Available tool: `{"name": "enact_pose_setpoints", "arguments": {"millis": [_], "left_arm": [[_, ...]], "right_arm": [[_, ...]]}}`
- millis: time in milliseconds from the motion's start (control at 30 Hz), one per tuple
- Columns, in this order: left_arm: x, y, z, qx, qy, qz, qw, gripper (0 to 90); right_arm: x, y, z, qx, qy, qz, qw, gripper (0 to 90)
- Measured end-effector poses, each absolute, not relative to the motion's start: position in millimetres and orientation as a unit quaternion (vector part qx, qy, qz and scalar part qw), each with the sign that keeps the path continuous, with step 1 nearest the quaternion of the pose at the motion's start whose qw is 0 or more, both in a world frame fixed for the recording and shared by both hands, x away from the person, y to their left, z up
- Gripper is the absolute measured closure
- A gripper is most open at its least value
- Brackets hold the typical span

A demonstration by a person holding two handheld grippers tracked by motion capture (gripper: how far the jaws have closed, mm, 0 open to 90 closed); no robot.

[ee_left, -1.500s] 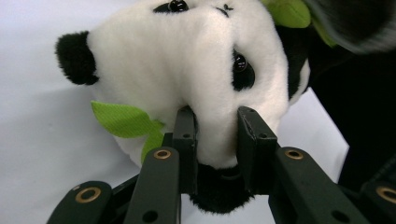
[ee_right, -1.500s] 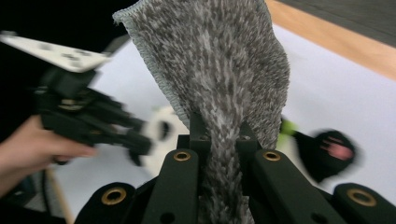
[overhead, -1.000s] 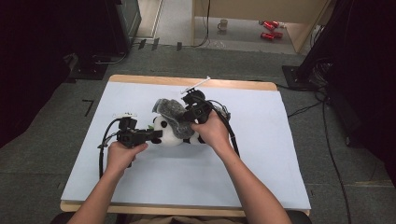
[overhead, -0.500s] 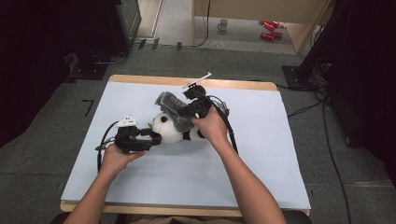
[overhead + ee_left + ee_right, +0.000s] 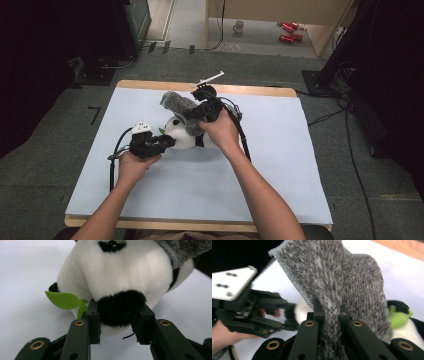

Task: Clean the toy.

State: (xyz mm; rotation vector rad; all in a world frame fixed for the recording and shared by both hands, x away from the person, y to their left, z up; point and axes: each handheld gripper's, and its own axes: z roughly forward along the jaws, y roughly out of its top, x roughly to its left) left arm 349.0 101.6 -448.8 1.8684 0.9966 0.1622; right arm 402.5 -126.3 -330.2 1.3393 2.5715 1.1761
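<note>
The surface in front of me is a wooden tabletop under a pale sheet, and my work sits a little left of its middle, toward the far edge. The biggest thing there is the plush panda, lying on the sheet with its white face turned toward my left hand. Over its back rises the grey fuzzy cloth, lifted into a standing fold above the toy. My right hand-held gripper is clenched on that cloth, both jaws pressed into the pile low on the fold, just beyond the panda. My left hand-held gripper sits at the near left of the toy; its jaws have just been closing, and they now press the black nose from both sides, so it grasps the panda by the snout. Smallest, a green felt leaf sticks out beside the muzzle, just left of my left jaw.
</note>
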Motion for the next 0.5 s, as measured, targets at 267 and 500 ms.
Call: {"name": "enact_pose_setpoints", "arguments": {"millis": [267, 500], "left_arm": [[349.3, 102.0, -446.6, 0.764, 0.422, 0.058, 0.484, 64.8], [349.0, 101.8, -444.9, 0.759, 0.429, 0.053, 0.487, 64.7]], "right_arm": [[387.6, -99.9, -307.1, 0.391, 0.822, 0.414, -0.022, 84.3], [393.0, -91.3, -347.6, 0.412, 0.826, 0.382, -0.054, 84.3]]}}
